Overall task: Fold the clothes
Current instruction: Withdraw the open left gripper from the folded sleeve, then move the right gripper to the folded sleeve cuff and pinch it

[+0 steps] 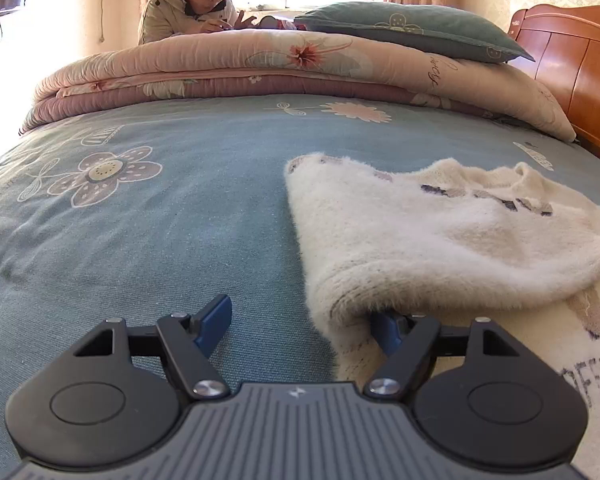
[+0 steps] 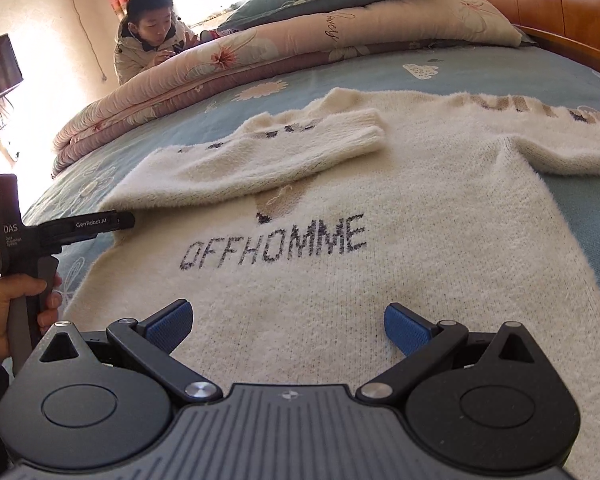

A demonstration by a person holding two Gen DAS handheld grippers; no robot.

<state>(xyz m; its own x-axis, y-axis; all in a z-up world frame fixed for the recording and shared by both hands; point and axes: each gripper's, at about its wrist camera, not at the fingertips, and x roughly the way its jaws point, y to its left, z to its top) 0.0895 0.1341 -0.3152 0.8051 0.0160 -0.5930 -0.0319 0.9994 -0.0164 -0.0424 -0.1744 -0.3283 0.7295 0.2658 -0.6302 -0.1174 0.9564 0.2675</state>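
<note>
Blue flowered bed sheet (image 2: 500,76) carries it all: cream sweater (image 2: 340,264) spread flat in the near right, folded pink quilt (image 2: 260,60) along the far edge.

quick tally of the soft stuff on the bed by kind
sweater: 1
folded quilt: 1
pillow: 1
total: 3

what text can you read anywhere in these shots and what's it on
"OFFHOMME" on the sweater front
"GenRobot.AI" on the left gripper, seen side-on
"DAS" on its handle body; smaller lines beneath too small to read
Cursive script on the folded quilt: unclear
</note>
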